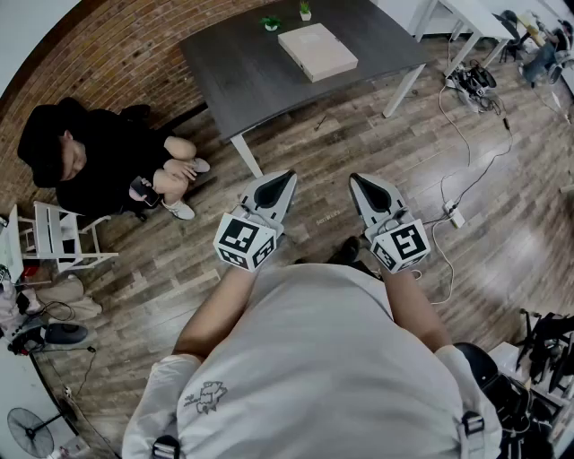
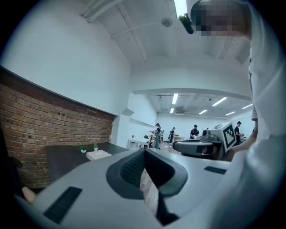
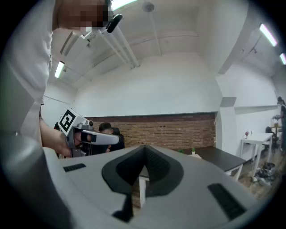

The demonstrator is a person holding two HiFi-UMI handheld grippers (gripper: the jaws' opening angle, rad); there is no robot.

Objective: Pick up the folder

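Note:
A beige folder (image 1: 317,51) lies flat on the dark grey table (image 1: 260,76) at the far side of the room; in the left gripper view the folder (image 2: 98,154) shows small on the table (image 2: 65,161). My left gripper (image 1: 289,177) and right gripper (image 1: 356,180) are held level in front of my chest, side by side, well short of the table. Both have their jaws shut with nothing between them. In its own view the left gripper (image 2: 144,151) points toward the table; the right gripper (image 3: 144,148) points at the brick wall and a table leg.
A person in black (image 1: 85,157) sits on the floor against the brick wall at left, beside a white chair (image 1: 58,238). Two small potted plants (image 1: 271,23) stand at the table's far edge. Cables and a power strip (image 1: 453,215) lie on the wooden floor at right.

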